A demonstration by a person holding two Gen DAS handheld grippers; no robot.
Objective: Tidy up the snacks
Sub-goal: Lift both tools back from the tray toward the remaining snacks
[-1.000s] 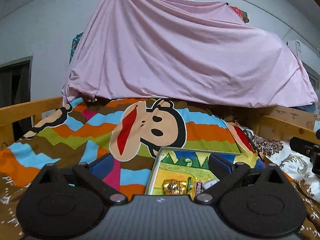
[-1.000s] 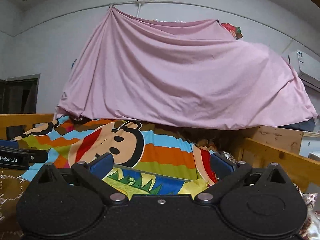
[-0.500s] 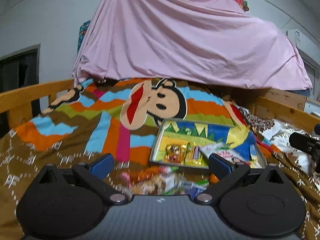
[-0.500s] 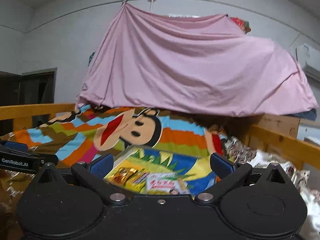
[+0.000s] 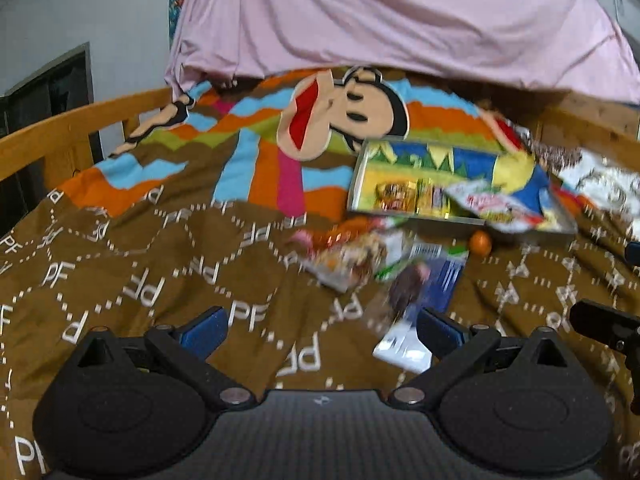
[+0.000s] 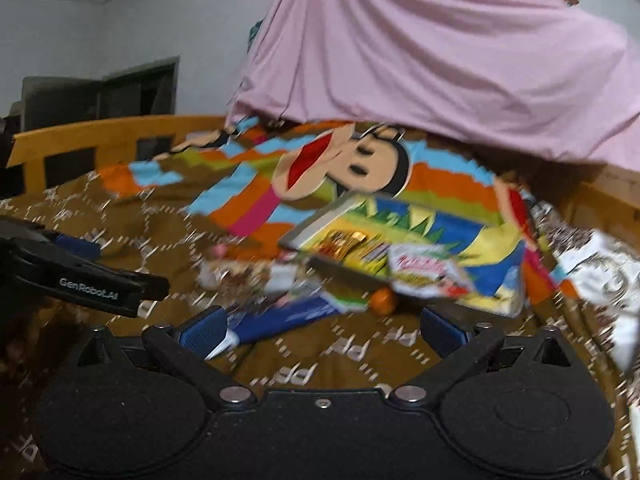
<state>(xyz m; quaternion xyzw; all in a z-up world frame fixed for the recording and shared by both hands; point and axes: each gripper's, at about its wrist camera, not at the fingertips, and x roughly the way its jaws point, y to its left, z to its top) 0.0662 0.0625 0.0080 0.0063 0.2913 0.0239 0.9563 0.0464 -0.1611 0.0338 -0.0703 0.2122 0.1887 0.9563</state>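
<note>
Two hand-held grippers hang over the bed, both spread wide and holding nothing: the left hand-held gripper (image 5: 320, 328) faces a loose heap of crinkly snack packets (image 5: 360, 256) on the brown patterned blanket (image 5: 160, 272), a flat blue-and-white packet (image 5: 432, 288) nearest. Right of the heap sits a small orange ball-shaped item (image 5: 480, 242), then the shallow colourful cartoon-printed tray (image 5: 400, 148) already holding some snacks. Risks – soft bedding lets fingers snag blanket; overlapping packets could lift together; the ball may roll. The right hand-held gripper (image 6: 324, 330) hovers close enough to collide –
</note>
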